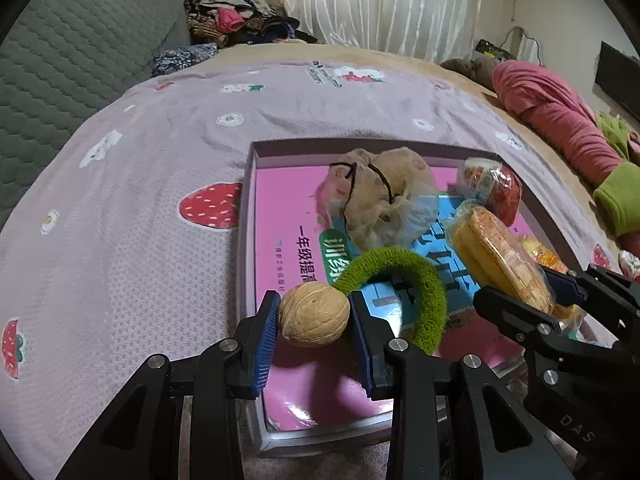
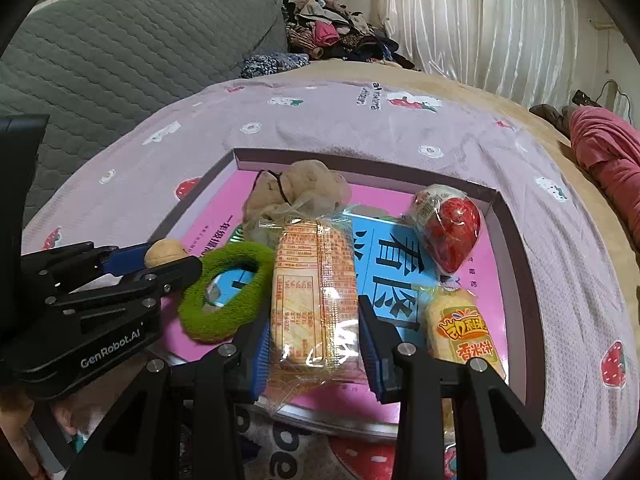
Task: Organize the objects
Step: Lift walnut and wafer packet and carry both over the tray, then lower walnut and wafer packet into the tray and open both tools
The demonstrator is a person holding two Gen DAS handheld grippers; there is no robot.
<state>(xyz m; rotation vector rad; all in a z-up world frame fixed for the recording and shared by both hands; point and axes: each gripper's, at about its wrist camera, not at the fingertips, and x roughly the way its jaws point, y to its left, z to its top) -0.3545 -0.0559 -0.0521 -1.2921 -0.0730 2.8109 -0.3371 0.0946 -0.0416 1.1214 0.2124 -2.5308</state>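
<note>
A walnut (image 1: 313, 314) is pinched in the left claw (image 1: 313, 320) above the near-left corner of the shallow box (image 1: 256, 148), while a wrapped cracker pack (image 2: 312, 300), long axis along the fingers, is gripped by the right claw (image 2: 314, 344) alongside.

A tan, wrinkled walnut (image 1: 313, 314) sat pinched above the near left of the shallow pink-lined box (image 1: 256, 152). A clear-wrapped yellow cracker packet (image 2: 312, 300) was held lengthwise over its near edge. In the box lay a green fuzzy ring (image 2: 224, 296), a crumpled bag (image 1: 384, 196), a red-wrapped snack (image 2: 448, 228) and a yellow rice-cracker pack (image 2: 464, 332).
</note>
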